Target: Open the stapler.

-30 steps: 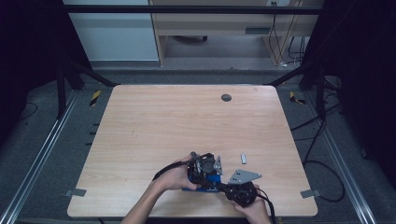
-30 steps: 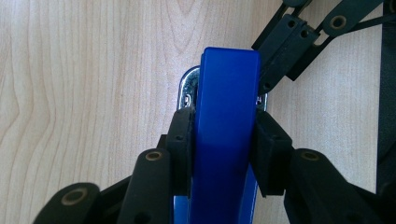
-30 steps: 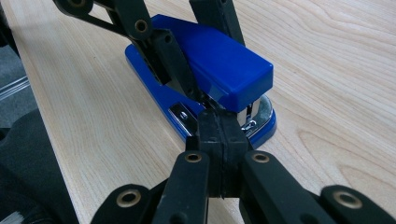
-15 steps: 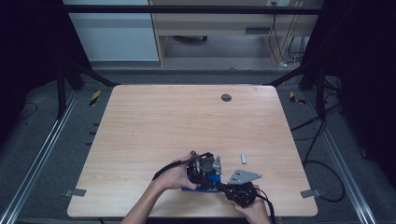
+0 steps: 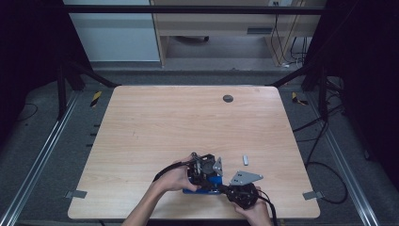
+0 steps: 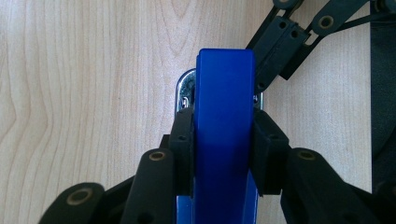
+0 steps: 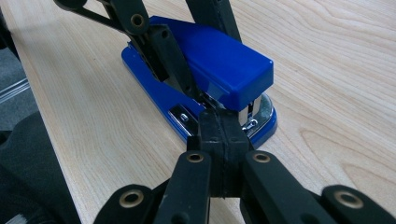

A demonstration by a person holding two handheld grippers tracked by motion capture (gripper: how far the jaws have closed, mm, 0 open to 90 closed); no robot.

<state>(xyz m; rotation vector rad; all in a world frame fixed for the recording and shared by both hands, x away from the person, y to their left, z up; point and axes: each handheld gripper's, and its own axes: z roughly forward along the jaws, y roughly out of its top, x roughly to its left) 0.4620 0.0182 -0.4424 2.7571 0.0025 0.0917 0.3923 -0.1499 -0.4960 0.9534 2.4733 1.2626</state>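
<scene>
Your left gripper (image 6: 223, 154) pinches the blue stapler (image 6: 224, 130) across its smooth, glossy plastic top, one matte black pad flat against each side. The stapler is a blocky wedge with rounded corners; in your right gripper view its top arm (image 7: 219, 56) sits raised over a blue base with a shiny metal plate at the nose. It rests on the pale wood-grain table (image 5: 155, 127) close to the near edge, a little right of the middle (image 5: 207, 181). Your right gripper (image 7: 223, 126) has its jaws pressed together, their tips at the stapler's nose, right at the gap between top arm and base; whether they touch the metal there is hard to make out. From above, both grippers and your hands crowd over the stapler, so little of its blue shows. A small grey piece (image 5: 245, 160) lies just beyond, toward the right edge, too small to identify. A dark round disc (image 5: 227, 98) sits near the far edge
</scene>
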